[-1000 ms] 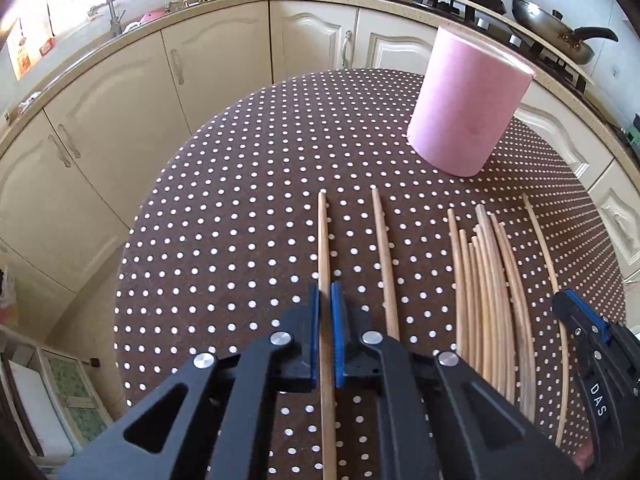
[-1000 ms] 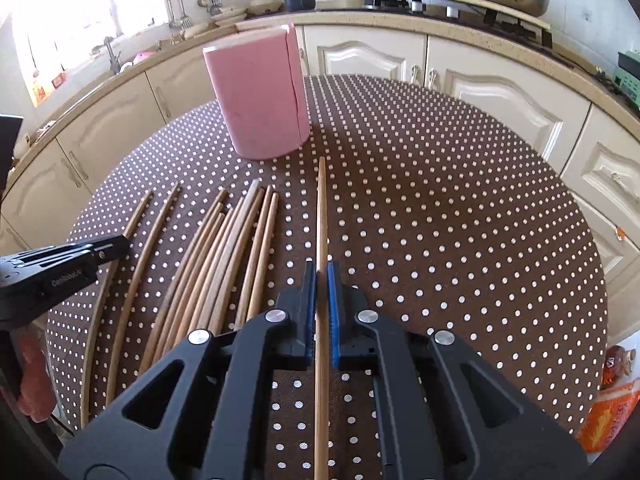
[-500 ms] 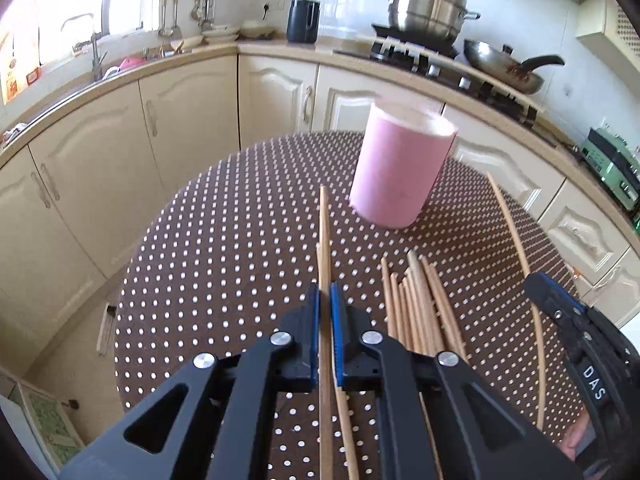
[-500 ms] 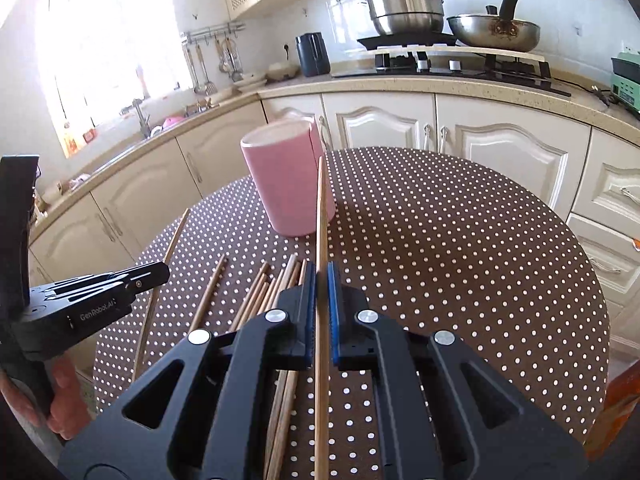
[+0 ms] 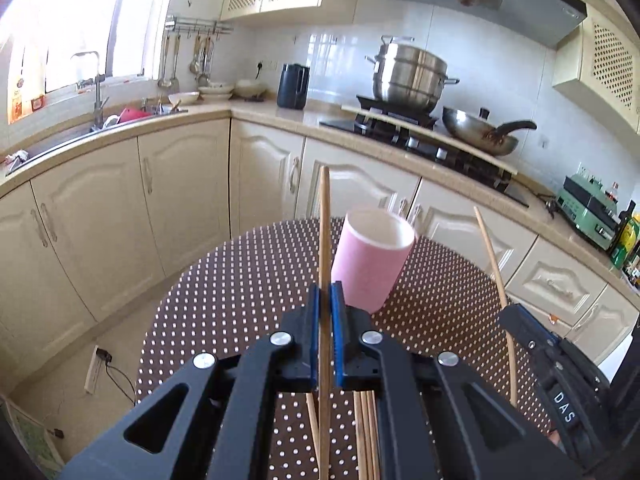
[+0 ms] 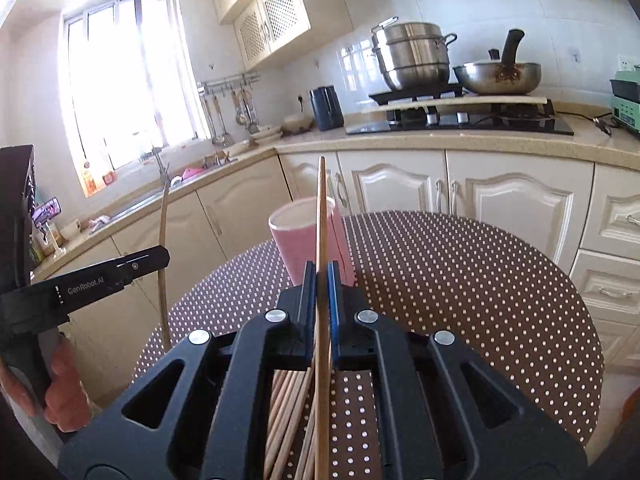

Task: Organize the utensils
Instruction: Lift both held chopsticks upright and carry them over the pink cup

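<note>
Right wrist | left tool (image 6: 160,258) "GenRobot.AI", right tool (image 6: 321,280) "DAS" | each pinches a chopstick (image 6: 321,216)

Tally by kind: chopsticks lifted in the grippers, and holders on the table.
Wooden chopsticks gripped: 2, one in the left gripper, one in the right gripper
Pink cylindrical cup: 1
Total: 3; loose chopsticks below the grippers too hidden to count

Loose chopsticks (image 5: 366,436) on the table (image 5: 240,300) show only in slivers between the left gripper (image 5: 325,320) arms, ends cut by bottom edge; count unclear. Same pile (image 6: 286,412) under the right gripper (image 6: 320,296), mostly covered. Pink cup (image 6: 298,236) base hidden behind its fingers; inside of cup not visible. Each held chopstick (image 5: 325,240) (image 6: 321,220) runs off the bottom edge.
</note>
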`<state>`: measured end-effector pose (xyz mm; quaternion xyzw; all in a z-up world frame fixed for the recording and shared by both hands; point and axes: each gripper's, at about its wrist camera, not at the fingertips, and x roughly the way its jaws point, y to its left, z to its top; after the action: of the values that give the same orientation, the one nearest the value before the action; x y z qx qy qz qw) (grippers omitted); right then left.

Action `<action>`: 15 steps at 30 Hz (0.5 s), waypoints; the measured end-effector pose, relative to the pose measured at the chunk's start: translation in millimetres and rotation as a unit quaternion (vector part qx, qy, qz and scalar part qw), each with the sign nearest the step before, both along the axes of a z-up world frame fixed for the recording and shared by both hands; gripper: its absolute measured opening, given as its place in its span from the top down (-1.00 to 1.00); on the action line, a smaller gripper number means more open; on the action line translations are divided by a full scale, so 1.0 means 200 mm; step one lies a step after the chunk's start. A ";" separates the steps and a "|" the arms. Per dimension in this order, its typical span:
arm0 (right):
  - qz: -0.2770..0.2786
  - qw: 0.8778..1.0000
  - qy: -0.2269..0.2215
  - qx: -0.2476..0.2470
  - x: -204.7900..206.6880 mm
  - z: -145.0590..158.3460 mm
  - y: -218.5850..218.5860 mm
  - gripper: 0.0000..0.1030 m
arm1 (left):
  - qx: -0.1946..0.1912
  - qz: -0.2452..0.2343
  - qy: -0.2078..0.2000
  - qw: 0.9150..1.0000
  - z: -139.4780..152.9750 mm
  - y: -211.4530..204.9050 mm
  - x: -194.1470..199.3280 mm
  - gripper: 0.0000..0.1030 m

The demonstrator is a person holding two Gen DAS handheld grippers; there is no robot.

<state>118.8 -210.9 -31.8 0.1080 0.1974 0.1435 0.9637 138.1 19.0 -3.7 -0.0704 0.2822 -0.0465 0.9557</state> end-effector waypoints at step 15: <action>-0.010 0.989 -0.135 0.053 0.14 0.33 -0.02 0.88 | 0.002 -0.001 -0.096 0.995 0.39 -0.08 0.12 0.88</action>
<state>145.9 -215.3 34.3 0.1407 0.0563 0.1576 0.9758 161.5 3.1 74.9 -0.0631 0.1890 -0.0533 0.9785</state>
